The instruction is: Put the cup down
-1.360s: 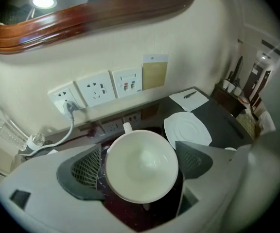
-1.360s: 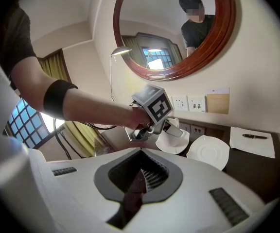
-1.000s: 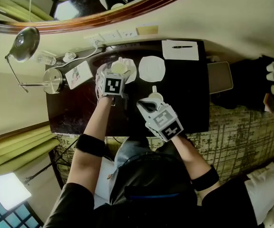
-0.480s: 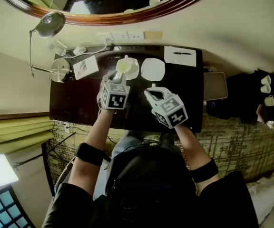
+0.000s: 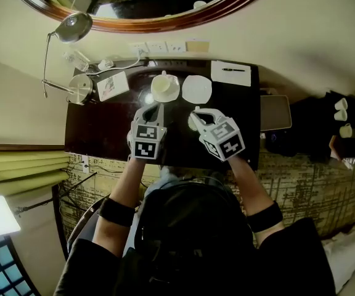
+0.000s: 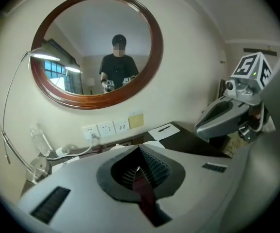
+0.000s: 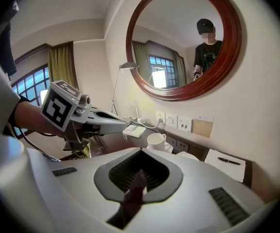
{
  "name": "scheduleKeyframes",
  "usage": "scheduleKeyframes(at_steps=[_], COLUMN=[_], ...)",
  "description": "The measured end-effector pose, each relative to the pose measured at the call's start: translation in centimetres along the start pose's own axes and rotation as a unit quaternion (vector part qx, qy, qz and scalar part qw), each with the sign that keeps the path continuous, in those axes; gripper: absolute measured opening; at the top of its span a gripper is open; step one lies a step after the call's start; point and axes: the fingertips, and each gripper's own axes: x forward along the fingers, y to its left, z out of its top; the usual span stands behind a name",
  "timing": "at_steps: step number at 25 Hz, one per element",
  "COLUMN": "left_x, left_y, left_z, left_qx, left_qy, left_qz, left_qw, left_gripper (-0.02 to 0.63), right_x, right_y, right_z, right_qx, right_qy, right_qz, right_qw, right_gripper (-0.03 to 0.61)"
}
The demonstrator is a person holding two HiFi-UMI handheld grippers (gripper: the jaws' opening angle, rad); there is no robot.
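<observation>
Cup (image 5: 163,86) is down. It sits upright on its saucer (image 5: 175,93) at the far side of the table (image 5: 103,131), just left of the empty plate (image 5: 197,89).

Changes vs the earlier frames:
- Left gripper (image 5: 153,109) has backed off. A second ago it was right at the cup and half a second ago its tips were just beside the saucer; now a strip of bare table lies between them.
- Its fingers are pressed together with nothing between them.
- Right gripper (image 5: 195,112) has come back toward the person a little, tips short of the plate. Its fingers are also pressed together and empty.
- Cup, saucer and plate haven't shifted relative to each other.

The two grippers hang side by side over the near half of the table, apart from each other. Notepad (image 5: 230,73) with the pen on it is at the far right corner, same as before.
</observation>
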Motion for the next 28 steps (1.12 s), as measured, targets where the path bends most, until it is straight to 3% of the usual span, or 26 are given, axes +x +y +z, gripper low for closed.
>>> scheduleKeyframes(at_steps=[3, 10, 28], left_x=[-0.7, -2.2, -4.0], left_y=[-1.6, -3.2, -4.7], left_z=[0.2, -0.2, -2.2], left_qx=[-0.008, -0.044, -0.049], left_qy=[-0.018, -0.036, -0.038], left_qz=[-0.03, -0.055, -0.068], left_qw=[0.9994, 0.9969, 0.9957], left_gripper=[0.0, 0.0, 0.0], right_x=[-0.5, -2.0, -3.1], right_y=[-0.5, -1.7, -1.3], right_z=[-0.3, -1.8, -5.4], right_qx=[0.002, 0.014, 0.044], right_qy=[0.001, 0.003, 0.017], right_qz=[-0.009, -0.029, -0.041], right_qw=[1.0, 0.999, 0.998], right_gripper=[0.0, 0.0, 0.0])
